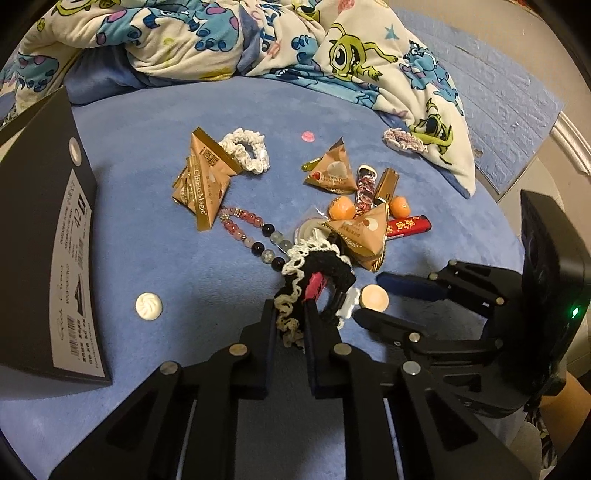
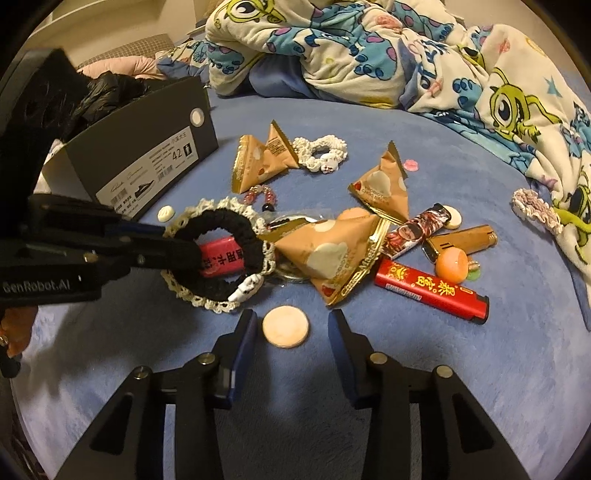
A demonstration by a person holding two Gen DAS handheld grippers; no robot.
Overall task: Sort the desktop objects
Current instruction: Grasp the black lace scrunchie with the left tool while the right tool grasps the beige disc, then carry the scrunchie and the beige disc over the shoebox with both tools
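Observation:
My left gripper (image 1: 290, 308) is shut on the lace edge of a black scrunchie with cream lace trim (image 1: 325, 266); in the right wrist view the left gripper (image 2: 184, 251) comes in from the left, clamped on that scrunchie (image 2: 221, 229). A pink lighter (image 2: 221, 260) lies under the scrunchie. My right gripper (image 2: 293, 321) is open, its fingers on either side of a round peach tablet (image 2: 285, 326) on the blue blanket; in the left wrist view the right gripper (image 1: 373, 299) straddles that tablet (image 1: 375, 297).
A black shoebox (image 1: 48, 229) stands at the left. Gold triangular snack packets (image 1: 203, 184), a white scrunchie (image 1: 245, 149), a bead bracelet (image 1: 255, 232), a red lighter (image 2: 430, 290), orange balls (image 1: 341, 208) and a white candy (image 1: 148, 306) lie scattered. A cartoon quilt (image 1: 258, 33) lies behind.

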